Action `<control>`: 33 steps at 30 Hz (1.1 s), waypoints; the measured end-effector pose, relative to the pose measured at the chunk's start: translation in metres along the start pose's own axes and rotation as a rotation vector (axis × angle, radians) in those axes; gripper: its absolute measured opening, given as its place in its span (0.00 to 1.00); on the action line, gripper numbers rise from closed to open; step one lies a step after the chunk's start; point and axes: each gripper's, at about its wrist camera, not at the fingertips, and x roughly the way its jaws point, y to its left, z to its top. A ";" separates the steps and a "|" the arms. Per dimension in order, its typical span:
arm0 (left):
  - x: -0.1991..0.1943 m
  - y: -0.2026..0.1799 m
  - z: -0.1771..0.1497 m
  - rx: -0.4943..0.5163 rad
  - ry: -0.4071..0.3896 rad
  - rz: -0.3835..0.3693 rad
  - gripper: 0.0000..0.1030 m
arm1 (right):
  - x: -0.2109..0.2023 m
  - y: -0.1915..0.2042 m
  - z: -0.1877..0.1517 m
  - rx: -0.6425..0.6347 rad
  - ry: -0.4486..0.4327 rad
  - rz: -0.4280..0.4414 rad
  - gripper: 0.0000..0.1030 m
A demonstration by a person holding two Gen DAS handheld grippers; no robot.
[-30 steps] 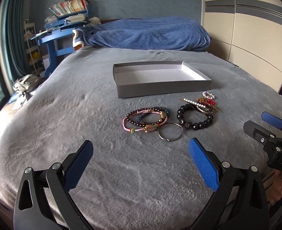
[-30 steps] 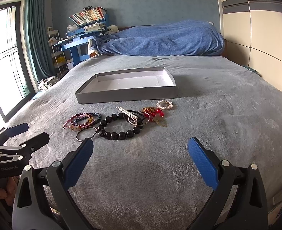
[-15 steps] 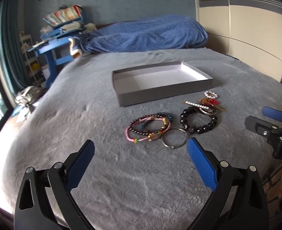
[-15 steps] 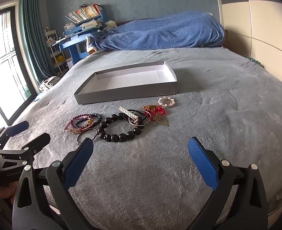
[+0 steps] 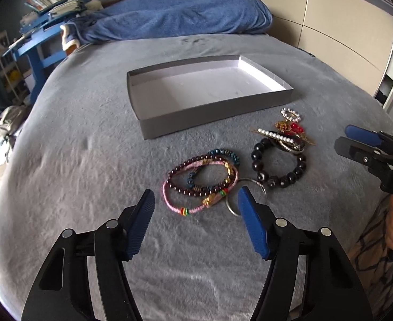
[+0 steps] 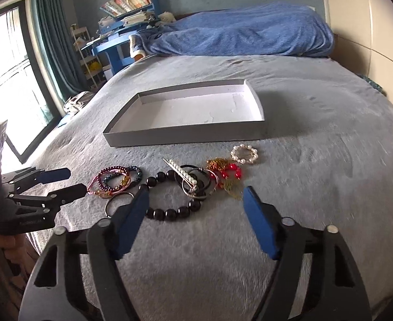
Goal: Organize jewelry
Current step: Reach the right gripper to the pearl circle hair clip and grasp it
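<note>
Grey bedspread (image 5: 89,133), tray (image 5: 215,112) unfilled: both the left gripper (image 5: 195,208) and right gripper (image 6: 195,206) just narrowed partway, holding nothing, now closer to the bracelets (image 5: 201,182) below that tray.

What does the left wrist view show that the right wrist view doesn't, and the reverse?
Only the left wrist view shows the right gripper, from the side. Only the right wrist view shows the bright window and the left gripper. Both show the shallow grey cardboard box, the black bead bracelet, the plain metal ring and the small pearl ring on the grey bedspread.
</note>
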 end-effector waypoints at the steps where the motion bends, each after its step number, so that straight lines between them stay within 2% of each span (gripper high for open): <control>1: 0.001 0.000 0.002 0.002 -0.003 -0.012 0.65 | 0.004 0.000 0.003 -0.009 0.012 0.003 0.62; 6: 0.005 -0.005 0.006 0.012 -0.015 -0.033 0.65 | 0.020 -0.009 0.010 -0.002 0.048 -0.005 0.47; 11: 0.009 -0.009 0.011 0.019 -0.022 -0.031 0.65 | 0.032 -0.031 0.026 0.038 0.050 -0.064 0.46; 17: 0.014 -0.019 0.023 0.025 -0.038 -0.042 0.65 | 0.067 -0.046 0.046 0.037 0.103 -0.106 0.47; 26: 0.028 -0.041 0.034 0.067 -0.034 -0.053 0.66 | 0.118 -0.060 0.052 0.063 0.202 -0.115 0.46; 27: 0.029 -0.042 0.035 0.071 -0.034 -0.052 0.66 | 0.120 -0.063 0.051 0.064 0.209 -0.110 0.40; 33: 0.036 -0.053 0.043 0.081 -0.032 -0.063 0.67 | 0.109 -0.073 0.052 0.115 0.163 -0.078 0.40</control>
